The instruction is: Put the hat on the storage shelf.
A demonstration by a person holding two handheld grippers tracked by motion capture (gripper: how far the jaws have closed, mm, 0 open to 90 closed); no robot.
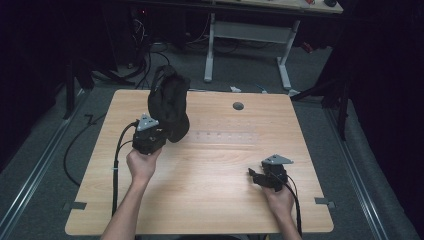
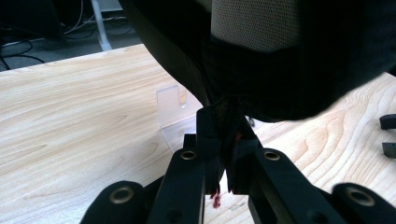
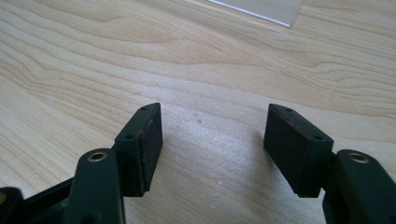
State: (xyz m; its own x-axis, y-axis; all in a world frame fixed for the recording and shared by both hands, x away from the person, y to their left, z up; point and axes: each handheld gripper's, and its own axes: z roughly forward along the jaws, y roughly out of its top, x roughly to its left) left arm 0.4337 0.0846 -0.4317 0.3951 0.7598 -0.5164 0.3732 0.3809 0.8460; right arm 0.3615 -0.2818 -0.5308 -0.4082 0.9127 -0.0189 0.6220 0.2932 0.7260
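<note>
Bag position: black bag (image 1: pixel 168 102) is held raised above the far left part of the wooden table (image 1: pixel 210 200), its handles uppermost and its bottom hanging close to the surface.
Left gripper: left gripper (image 1: pixel 148 134) is closed tight on a fold of the bag's dark fabric (image 2: pixel 224 114); in the left gripper view the cloth is pinched between the two pads, with a mesh panel (image 2: pixel 254 23) above.
Right gripper: right gripper (image 3: pixel 212 144) is held with its jaws spread wide and nothing between them, low over bare wood at the near right, well apart from the bag.
Clear stand: a transparent plastic piece (image 2: pixel 170 109) stands just behind the bag; what it is for is hard to tell, perhaps a small holder.
Step in hand: the bag is judged to be in the course of being lifted or resettled by one pinched fold.
Advice: the pinch should be kept firm and the bag moved slowly, since a single fold could slip; the free gripper could be brought to a handle for support, and the clear piece should be avoided.
</note>
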